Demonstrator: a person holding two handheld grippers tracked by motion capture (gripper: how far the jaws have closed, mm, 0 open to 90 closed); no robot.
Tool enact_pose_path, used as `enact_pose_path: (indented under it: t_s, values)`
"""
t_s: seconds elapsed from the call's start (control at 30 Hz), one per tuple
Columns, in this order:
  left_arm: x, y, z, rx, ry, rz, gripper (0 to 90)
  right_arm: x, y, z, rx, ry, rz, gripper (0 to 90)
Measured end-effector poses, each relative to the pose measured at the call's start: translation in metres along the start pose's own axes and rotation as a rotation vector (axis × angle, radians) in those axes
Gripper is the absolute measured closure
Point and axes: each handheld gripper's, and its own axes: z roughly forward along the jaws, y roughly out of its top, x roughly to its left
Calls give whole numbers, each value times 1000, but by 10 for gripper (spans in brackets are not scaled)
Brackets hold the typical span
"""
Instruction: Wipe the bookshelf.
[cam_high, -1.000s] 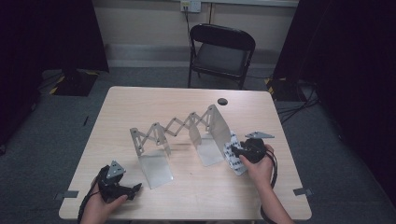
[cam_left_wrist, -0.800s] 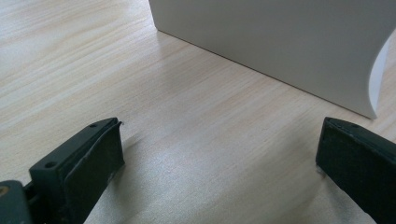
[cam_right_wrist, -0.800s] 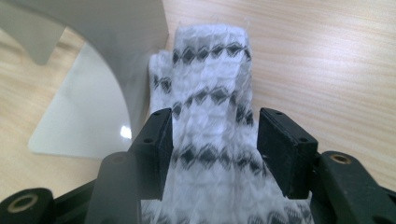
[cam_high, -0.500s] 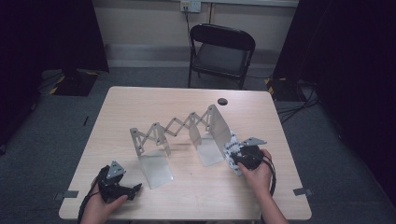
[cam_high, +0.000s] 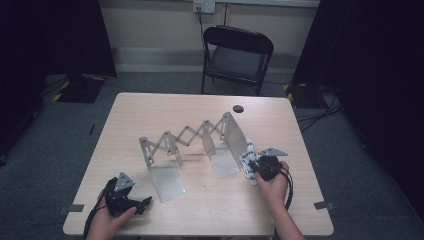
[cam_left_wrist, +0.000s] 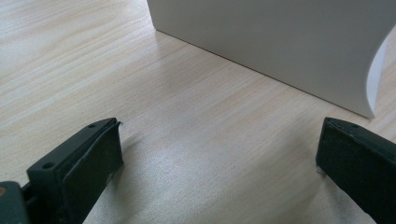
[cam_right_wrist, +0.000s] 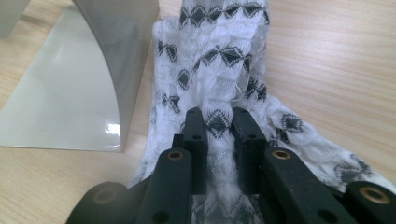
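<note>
Looking down from the high view, we see the right gripper at the lower right of the frame, set on a white cloth with black diamond pattern that lies on the wooden table. In the right gripper view, at lower centre, we find its jaws drawn nearly together on a raised fold of the cloth, the pads pressing the fabric from both sides; these jaws have just been closing. The cloth stretches from the jaws toward the top of that frame and spreads flat toward the lower right. At the upper left of the same view stands a grey metal bookend, its curved upright just beside the cloth's left edge and its flat foot resting on the table.

We find the left gripper at the lower left of the high view, resting low on the table in the person's left hand. In the left gripper view its jaws stand wide apart at the two bottom corners, with bare table between them and nothing held; a pale panel of the near bookend fills the upper right.

Across the middle of the high view, a scissor-lattice rack links the two bookends. A black folding chair stands beyond the table's far edge, near top centre.
</note>
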Motion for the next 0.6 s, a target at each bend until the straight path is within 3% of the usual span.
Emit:
enact_pose_path:
  t_s: [0.2, 0.37, 0.6]
  values:
    - [0, 0, 0, 0, 0, 0, 0, -8, 19, -13, -56, 33, 36, 796]
    - [0, 0, 0, 0, 0, 0, 0, -11, 51, -38, -113, 35, 11, 795]
    - [1, 1, 0, 3, -2, 6, 0, -12, 81, -65, -167, 30, -15, 795]
